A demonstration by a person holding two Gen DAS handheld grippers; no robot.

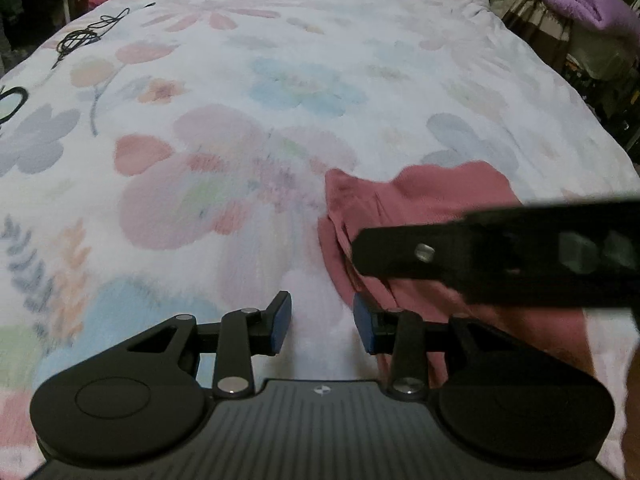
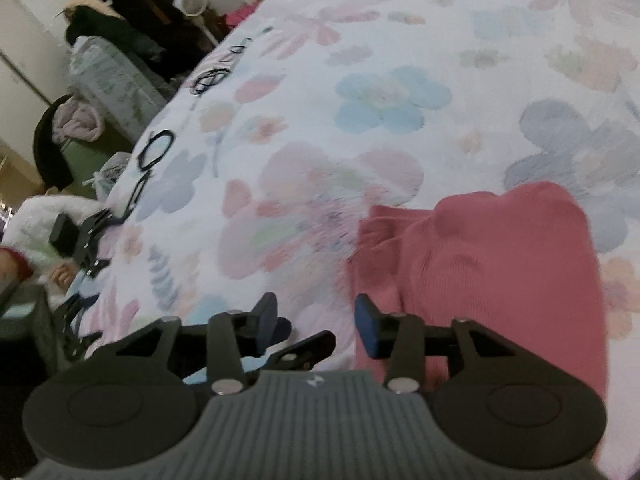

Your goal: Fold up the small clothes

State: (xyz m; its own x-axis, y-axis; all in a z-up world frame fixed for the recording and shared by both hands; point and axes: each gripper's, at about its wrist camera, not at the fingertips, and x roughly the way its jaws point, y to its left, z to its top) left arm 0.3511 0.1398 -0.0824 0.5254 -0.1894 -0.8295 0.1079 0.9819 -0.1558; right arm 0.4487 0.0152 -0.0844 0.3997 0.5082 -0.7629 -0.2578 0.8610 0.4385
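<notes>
Heads up: you're risking that soft, ribbed pink knit garment [image 2: 480,272] slumping back out of its half-done fold, since it's lying bunched on the white floral-print bedspread [image 2: 320,120] with nothing pinning it down. Your right gripper [image 2: 316,322] is hanging half open and empty with the garment's left edge just beside its right pad, and your left gripper [image 1: 322,326] is sitting half open and empty too, just left of that same edge.

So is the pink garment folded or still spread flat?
Folded: the pink garment lies bunched in overlapping layers on the floral bedspread, neither gripper holding it.
</notes>
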